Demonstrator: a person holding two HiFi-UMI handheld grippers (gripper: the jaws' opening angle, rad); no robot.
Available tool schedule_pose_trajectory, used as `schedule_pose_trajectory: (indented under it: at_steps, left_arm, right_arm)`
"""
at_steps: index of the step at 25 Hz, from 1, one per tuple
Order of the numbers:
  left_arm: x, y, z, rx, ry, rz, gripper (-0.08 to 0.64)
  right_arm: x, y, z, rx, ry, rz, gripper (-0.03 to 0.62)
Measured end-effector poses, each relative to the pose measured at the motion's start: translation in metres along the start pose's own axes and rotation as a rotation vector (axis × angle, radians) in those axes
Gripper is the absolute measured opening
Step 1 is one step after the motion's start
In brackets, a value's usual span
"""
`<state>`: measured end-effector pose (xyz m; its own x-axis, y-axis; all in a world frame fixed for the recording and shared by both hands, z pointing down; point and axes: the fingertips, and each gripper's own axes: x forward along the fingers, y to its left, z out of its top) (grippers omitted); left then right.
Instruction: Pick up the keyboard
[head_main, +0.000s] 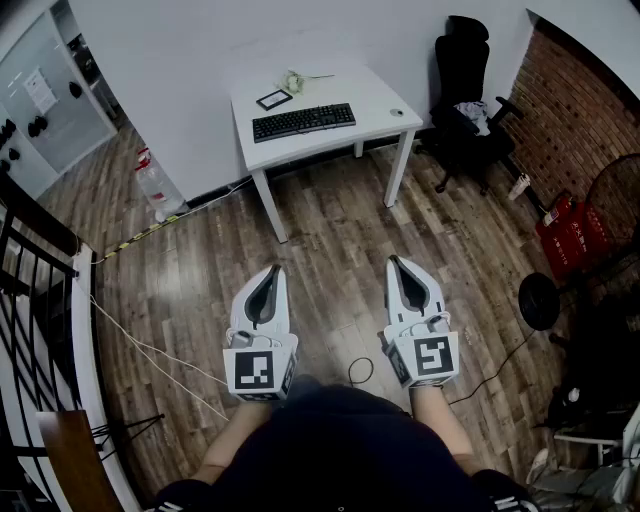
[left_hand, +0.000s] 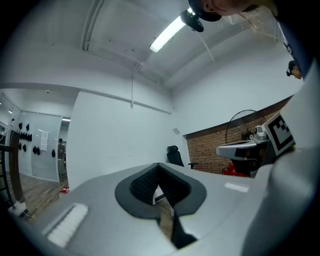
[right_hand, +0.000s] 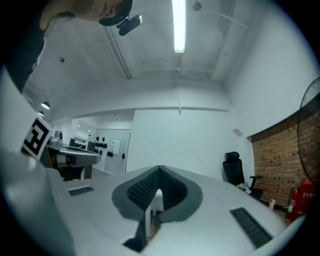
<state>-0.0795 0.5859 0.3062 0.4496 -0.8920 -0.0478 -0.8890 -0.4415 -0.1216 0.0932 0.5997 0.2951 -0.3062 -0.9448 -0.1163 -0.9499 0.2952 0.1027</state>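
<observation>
A black keyboard (head_main: 304, 121) lies on a small white table (head_main: 375, 98) against the far wall in the head view. My left gripper (head_main: 271, 271) and right gripper (head_main: 397, 262) are held side by side over the wooden floor, well short of the table and pointing toward it. Both are shut with nothing between the jaws. In the left gripper view the left gripper (left_hand: 159, 165) has its jaws meeting at the tip. The right gripper (right_hand: 159, 169) looks the same in the right gripper view. The keyboard is hidden in both gripper views.
On the table also lie a small dark-framed tablet (head_main: 273, 99), a pale bundle (head_main: 295, 80) and a small round object (head_main: 397, 113). A black office chair (head_main: 466, 75) stands right of the table, before a brick wall (head_main: 585, 110). A railing (head_main: 30, 270) runs along the left; cables (head_main: 150, 350) cross the floor.
</observation>
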Motion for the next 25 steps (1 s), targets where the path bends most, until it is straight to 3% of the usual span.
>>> schedule_pose_trajectory:
  at_steps: [4,14,18,19,20,25]
  left_arm:
    - [-0.025,-0.014,-0.002,-0.053,0.041,0.02,0.011]
    - [-0.033,0.007,-0.002,-0.027,-0.009,0.055,0.012]
    - [-0.013,0.022,-0.016,-0.04,0.009,0.058,0.011]
    - [-0.004,0.026,-0.018,-0.043,0.015,0.058,0.011]
    - [0.005,0.03,-0.02,-0.045,0.02,0.057,0.011]
    - [0.07,0.064,-0.033,-0.062,0.015,0.051,0.011]
  right_arm:
    - [-0.023,0.015,0.001,-0.013,0.018,0.018,0.011]
    - [-0.016,0.02,-0.003,0.009,0.028,0.021,0.012]
    - [0.01,0.018,-0.019,0.047,0.063,0.045,0.015]
    - [0.019,0.015,-0.023,0.056,0.071,0.048,0.034]
    - [0.028,0.012,-0.026,0.061,0.081,0.048,0.104]
    - [0.098,-0.008,-0.044,0.056,0.096,0.053,0.124]
